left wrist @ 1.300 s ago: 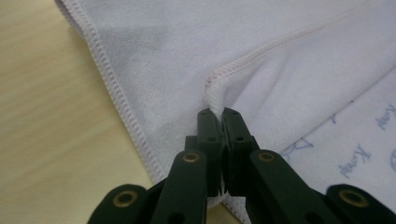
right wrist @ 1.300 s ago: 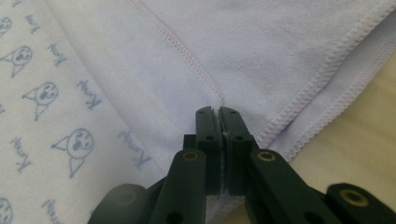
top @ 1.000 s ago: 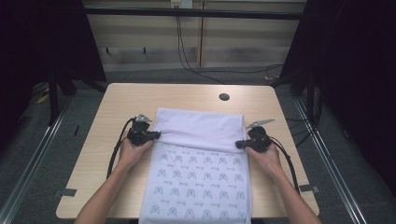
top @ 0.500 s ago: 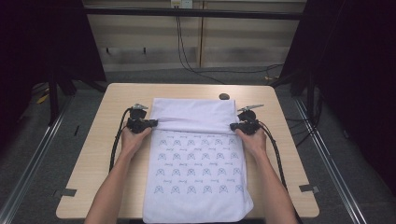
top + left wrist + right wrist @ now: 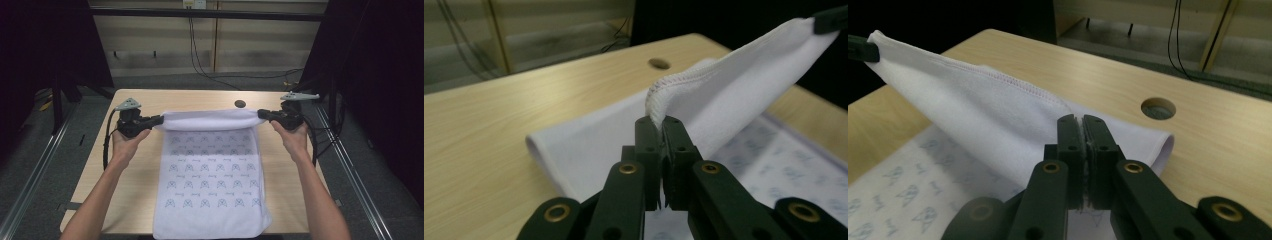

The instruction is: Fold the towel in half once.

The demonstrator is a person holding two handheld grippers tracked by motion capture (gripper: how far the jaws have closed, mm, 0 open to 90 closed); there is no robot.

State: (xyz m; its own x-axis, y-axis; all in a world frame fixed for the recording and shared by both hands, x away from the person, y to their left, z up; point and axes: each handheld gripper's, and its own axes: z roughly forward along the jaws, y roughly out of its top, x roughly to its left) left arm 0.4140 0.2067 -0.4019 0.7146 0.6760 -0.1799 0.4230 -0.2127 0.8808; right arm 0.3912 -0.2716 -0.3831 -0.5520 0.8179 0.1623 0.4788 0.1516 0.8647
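White cloth printed with rows of small blue motifs (image 5: 212,175), spread down the middle of the pale wooden table (image 5: 150,165), near edge hanging just over the table's front. Far end folded back toward the person, plain white underside up, forming a stretched band (image 5: 207,120) lifted clear of the printed part between the two hands. Fold line resting on the wood just short of the round cable hole in the tabletop (image 5: 240,104).

Left black two-jaw gripper (image 5: 159,120) at the band's left corner, jaws closed tight on the stitched hem; in the left gripper view (image 5: 663,122) the hem (image 5: 674,87) bunches up out of the pinched tips and runs off to the far corner. Right black two-jaw gripper (image 5: 261,114) at the band's right corner, jaws likewise pressed together on the white fabric; in the right gripper view (image 5: 1082,122) the cloth (image 5: 973,115) fans away from the tips toward the opposite corner, the rolled fold (image 5: 1160,145) lying on the wood beside the hole (image 5: 1158,108).

Both hands (image 5: 127,145) wrapped around the gripper handles, forearms coming in over the table on either side of the cloth. Black cables (image 5: 106,145) trailing from each gripper. Grey floor (image 5: 45,150) and dark curtains around the table
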